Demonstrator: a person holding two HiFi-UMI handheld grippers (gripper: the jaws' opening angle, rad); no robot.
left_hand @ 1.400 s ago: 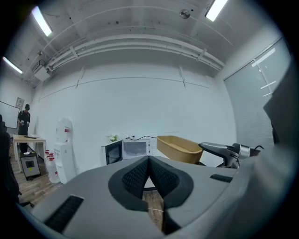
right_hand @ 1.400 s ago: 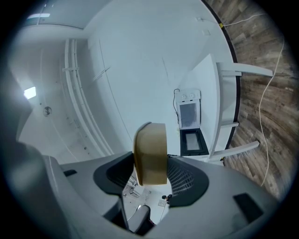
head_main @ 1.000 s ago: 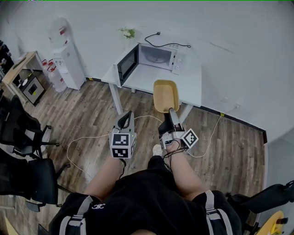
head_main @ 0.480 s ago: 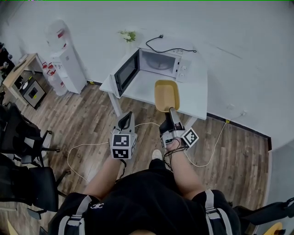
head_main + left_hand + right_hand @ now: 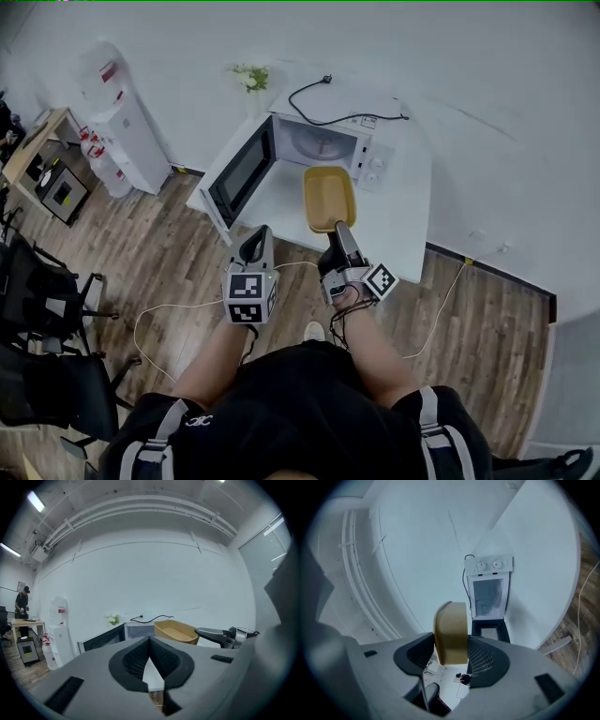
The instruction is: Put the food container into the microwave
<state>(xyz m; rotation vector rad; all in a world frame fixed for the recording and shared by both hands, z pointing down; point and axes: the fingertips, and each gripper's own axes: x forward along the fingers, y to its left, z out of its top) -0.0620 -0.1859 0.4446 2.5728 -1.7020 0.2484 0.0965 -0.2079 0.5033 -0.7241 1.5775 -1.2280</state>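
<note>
bright, even light from ceiling strip lights (image 5: 35, 500) at ten o'clock, faint shadows, fisheye edges bent, corners black.

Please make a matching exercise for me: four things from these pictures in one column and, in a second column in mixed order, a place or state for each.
Column 1
1. food container
2. microwave
3. left gripper
4. water dispenser

Column 2
A. stands on the wooden floor, far left
B. door open, on the white table
C. held between the jaws of the right gripper
D. jaws together, nothing between them

Pairs: 1-C, 2-B, 3-D, 4-A
</note>
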